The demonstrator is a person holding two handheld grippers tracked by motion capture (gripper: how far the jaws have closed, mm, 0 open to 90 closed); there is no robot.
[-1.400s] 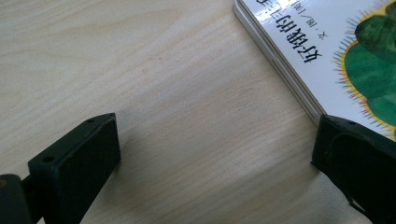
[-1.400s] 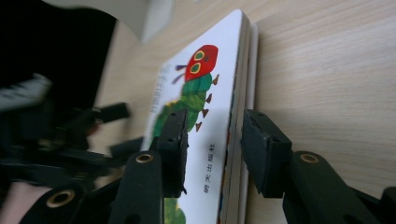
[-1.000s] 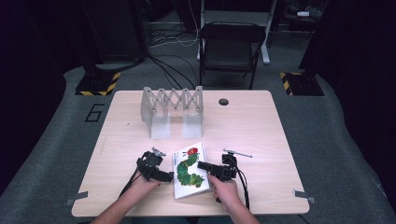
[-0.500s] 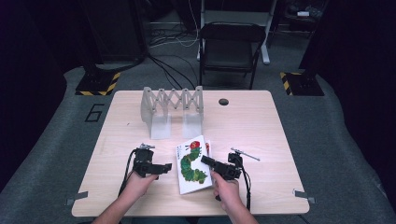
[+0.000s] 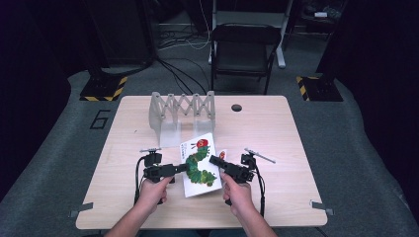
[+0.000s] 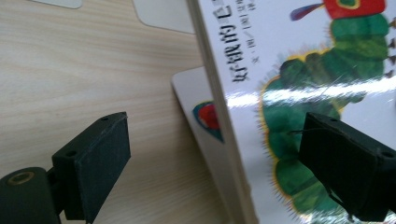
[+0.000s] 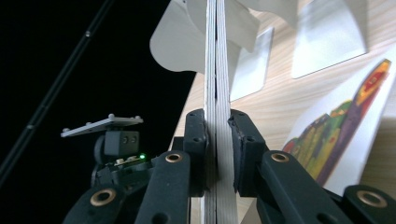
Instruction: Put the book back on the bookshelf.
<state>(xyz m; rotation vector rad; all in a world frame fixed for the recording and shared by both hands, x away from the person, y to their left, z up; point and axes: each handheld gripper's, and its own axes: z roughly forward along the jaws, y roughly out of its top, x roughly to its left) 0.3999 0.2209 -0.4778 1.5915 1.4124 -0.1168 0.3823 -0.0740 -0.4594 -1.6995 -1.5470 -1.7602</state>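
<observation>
Right gripper (image 7: 217, 140) clamps the caterpillar book (image 5: 198, 163) near the rack (image 5: 183, 111); left gripper (image 6: 215, 163) open astride its edge. Next, probably: slotting it in.

Left forearm: enters from the bottom edge of the high view, angled up and slightly right.
Left hand (image 5: 154, 190): wrapped around the handle of its gripper, low over the bench.
Left gripper (image 5: 179, 168): points right; its black fingers (image 6: 91, 163) stand wide apart in the left gripper view.
Right forearm: rises from the bottom edge, leaning left.
Right hand (image 5: 236, 193): closed around its gripper's handle.
Right gripper (image 5: 215, 161): points up and left; fingers (image 7: 246, 151) pressed together on a thin board edge.
</observation>
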